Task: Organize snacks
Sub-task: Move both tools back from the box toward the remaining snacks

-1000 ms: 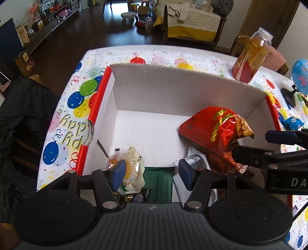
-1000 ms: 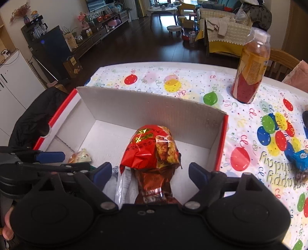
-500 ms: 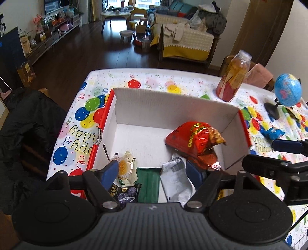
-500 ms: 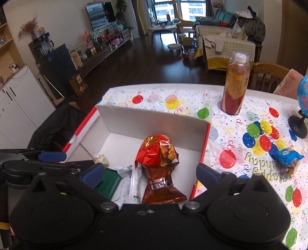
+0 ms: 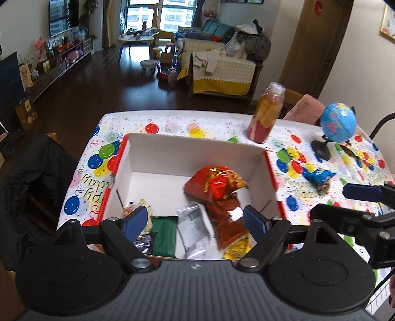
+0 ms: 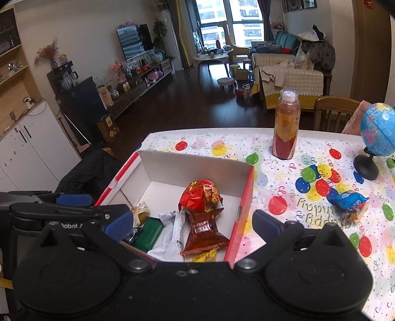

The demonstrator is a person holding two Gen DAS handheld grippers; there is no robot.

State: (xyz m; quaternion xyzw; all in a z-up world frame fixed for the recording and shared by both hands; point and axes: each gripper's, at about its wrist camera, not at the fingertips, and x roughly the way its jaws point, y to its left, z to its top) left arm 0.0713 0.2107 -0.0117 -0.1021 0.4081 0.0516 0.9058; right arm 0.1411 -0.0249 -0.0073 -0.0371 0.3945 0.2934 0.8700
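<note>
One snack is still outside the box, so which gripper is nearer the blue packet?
Right. The right gripper hangs beside the blue packet; the left gripper is farther, over the box.

Lit softly by daylight from the far windows, sharp and bright over the table, glare on the red bag, faint shadows inside the box, strong fisheye bending and dark vignette at corners.

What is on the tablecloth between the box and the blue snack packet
Nothing: in the right wrist view, only bare balloon-print tablecloth lies between the box and the blue snack packet.
</note>
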